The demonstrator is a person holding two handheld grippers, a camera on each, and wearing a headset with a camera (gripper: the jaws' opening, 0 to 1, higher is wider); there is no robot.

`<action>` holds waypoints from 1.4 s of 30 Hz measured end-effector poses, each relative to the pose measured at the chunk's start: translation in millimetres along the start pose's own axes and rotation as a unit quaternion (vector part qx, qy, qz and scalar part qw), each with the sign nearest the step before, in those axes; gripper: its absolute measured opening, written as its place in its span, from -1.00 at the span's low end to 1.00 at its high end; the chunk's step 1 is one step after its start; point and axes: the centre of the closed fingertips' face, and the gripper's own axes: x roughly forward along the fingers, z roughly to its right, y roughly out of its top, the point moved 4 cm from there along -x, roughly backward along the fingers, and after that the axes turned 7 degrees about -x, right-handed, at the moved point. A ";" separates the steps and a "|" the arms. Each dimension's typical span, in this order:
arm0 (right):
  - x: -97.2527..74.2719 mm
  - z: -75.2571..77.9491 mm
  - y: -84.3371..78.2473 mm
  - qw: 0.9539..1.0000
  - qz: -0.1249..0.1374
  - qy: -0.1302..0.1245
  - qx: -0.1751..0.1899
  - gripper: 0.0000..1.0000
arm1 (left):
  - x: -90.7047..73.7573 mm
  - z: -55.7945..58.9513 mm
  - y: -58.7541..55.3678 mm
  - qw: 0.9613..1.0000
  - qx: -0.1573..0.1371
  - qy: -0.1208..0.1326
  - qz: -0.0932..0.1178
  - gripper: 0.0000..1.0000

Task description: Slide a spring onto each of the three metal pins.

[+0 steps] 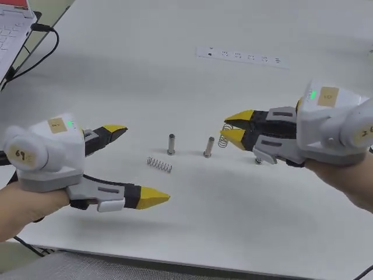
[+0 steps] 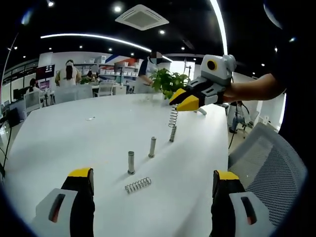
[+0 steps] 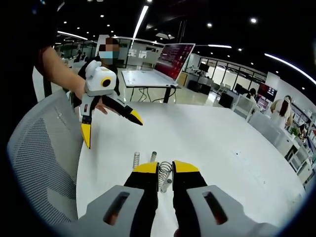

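Note:
Two bare metal pins stand upright mid-table. A third pin shows partly under the right gripper. One loose spring lies flat in front of the pins. My right gripper is shut on a second spring, which hangs at its yellow tips just right of the middle pin. The right gripper view shows this spring between the nearly shut jaws. My left gripper is held wide open at the left, nothing in it. The loose spring lies between its fingers, further ahead.
A white power strip lies at the far side of the white table. A laptop with a black cable sits at the far left. A grey mesh chair stands by the table's near edge.

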 end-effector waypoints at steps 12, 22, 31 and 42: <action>18.4 18.2 -1.9 1.000 -0.008 -0.021 0.021 -0.85 | -4.5 2.9 -0.4 1.000 -0.008 0.001 0.003 0.96; 29.6 18.9 -11.0 0.999 -0.025 -0.019 0.028 -0.85 | -9.4 -1.3 -3.6 1.000 -0.013 0.009 0.000 0.96; 37.1 15.9 -15.2 0.999 -0.034 -0.022 0.027 -0.85 | -7.6 -0.2 0.7 1.000 -0.009 0.008 0.005 0.96; 37.4 16.2 -22.2 0.998 -0.037 -0.027 0.044 -0.84 | -8.2 1.7 1.9 1.000 -0.008 0.008 0.008 0.95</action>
